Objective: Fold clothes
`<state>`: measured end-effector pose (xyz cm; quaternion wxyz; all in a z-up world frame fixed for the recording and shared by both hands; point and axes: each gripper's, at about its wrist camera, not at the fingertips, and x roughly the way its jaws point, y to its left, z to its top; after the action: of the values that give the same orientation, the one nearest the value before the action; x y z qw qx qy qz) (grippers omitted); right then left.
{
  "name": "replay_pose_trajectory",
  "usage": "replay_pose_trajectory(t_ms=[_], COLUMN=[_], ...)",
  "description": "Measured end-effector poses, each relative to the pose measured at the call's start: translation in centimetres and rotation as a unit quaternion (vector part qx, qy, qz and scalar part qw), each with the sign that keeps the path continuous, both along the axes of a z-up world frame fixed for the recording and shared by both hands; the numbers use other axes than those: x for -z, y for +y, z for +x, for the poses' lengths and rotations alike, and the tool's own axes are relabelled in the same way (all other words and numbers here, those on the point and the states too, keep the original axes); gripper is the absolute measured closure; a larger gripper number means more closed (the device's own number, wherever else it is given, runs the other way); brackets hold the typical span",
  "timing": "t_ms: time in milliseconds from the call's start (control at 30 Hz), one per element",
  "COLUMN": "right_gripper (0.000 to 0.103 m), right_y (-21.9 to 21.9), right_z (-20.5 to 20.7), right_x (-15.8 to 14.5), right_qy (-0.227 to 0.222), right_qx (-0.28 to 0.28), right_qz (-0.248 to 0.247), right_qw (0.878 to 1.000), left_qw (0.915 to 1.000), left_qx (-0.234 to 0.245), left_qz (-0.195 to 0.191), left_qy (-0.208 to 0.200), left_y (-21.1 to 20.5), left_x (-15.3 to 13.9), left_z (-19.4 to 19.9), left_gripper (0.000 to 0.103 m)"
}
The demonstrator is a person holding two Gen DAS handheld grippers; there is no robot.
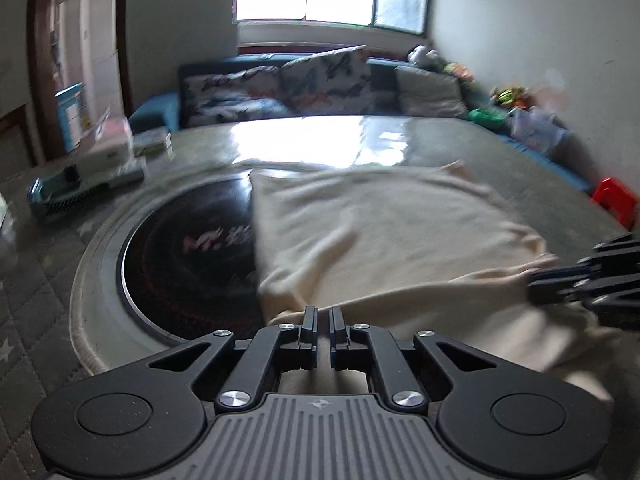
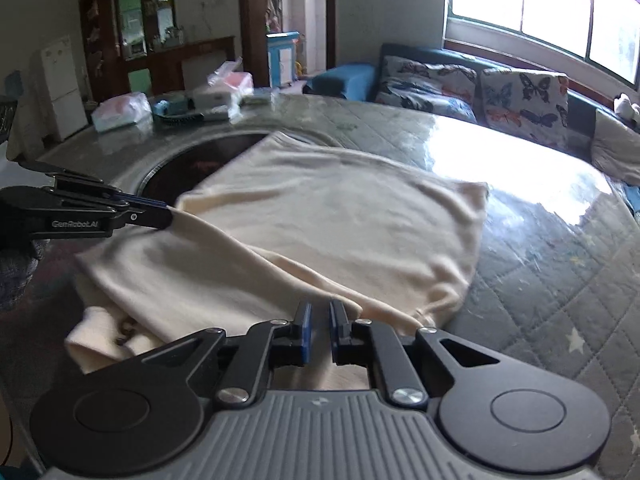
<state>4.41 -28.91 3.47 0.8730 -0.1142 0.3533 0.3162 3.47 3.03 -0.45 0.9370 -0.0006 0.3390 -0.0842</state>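
A cream garment point(image 1: 380, 232) point(image 2: 340, 220) lies spread on the round table point(image 1: 460, 148), its far part flat and its near edge bunched and lifted. It covers part of a black round cooktop point(image 1: 192, 248) point(image 2: 188, 168) set in the table's middle. My left gripper point(image 1: 323, 314) is shut on the garment's near edge; the right wrist view shows it point(image 2: 166, 216) with cloth drawn taut to its tip. My right gripper point(image 2: 320, 308) is shut on the same edge further right, and it shows in the left wrist view point(image 1: 534, 286) with folds pulled toward it.
Boxes and plastic bags point(image 1: 100, 160) point(image 2: 120, 112) crowd the table's far left side. A sofa with butterfly cushions point(image 1: 300, 84) point(image 2: 500, 92) stands behind the table under a bright window. A red stool point(image 1: 614, 200) sits at the right by the wall.
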Motion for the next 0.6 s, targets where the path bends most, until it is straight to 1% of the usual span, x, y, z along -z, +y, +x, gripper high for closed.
replay_pose_trajectory(t_ms=[67,167,233,333,433,533,600], right_gripper=[0.095,0.095,0.095,0.095,0.094,0.094,0.092], right_y=[-0.6,-0.9,-1.0,-1.2,-1.5,-2.0,-2.0], right_z=[-0.2,-1.4,-2.2,-2.9,-3.1,-3.6,-3.8], right_x=[-0.4,-1.4,-1.8,-1.7,-0.9,-1.2,-1.1], right_qy=[0.007,-0.003,-0.004,0.003,0.013,0.012,0.013], right_qx=[0.001,-0.024,-0.042,-0.055,-0.048,-0.042,-0.042], right_qz=[0.007,0.006,0.006,0.003,-0.009,0.0,0.001], right_qw=[1.0,1.0,0.999,0.998,0.999,0.999,0.999], left_qw=[1.0,0.9999,0.9996,0.9986,0.9969,0.9944,0.9929], left_qx=[-0.002,0.004,0.015,0.042,0.065,0.085,0.095], left_qz=[-0.004,0.007,0.013,0.016,0.036,0.052,0.061], left_qy=[-0.003,-0.013,-0.021,-0.026,-0.027,-0.034,-0.037], left_y=[0.4,0.2,-0.1,-0.9,-1.8,-2.1,-2.1], left_x=[0.0,-0.5,-0.9,-1.2,-1.0,-1.0,-1.1], left_z=[-0.3,-1.2,-2.0,-3.3,-4.6,-6.1,-7.0], left_gripper=[0.096,0.096,0.096,0.095,0.095,0.095,0.095])
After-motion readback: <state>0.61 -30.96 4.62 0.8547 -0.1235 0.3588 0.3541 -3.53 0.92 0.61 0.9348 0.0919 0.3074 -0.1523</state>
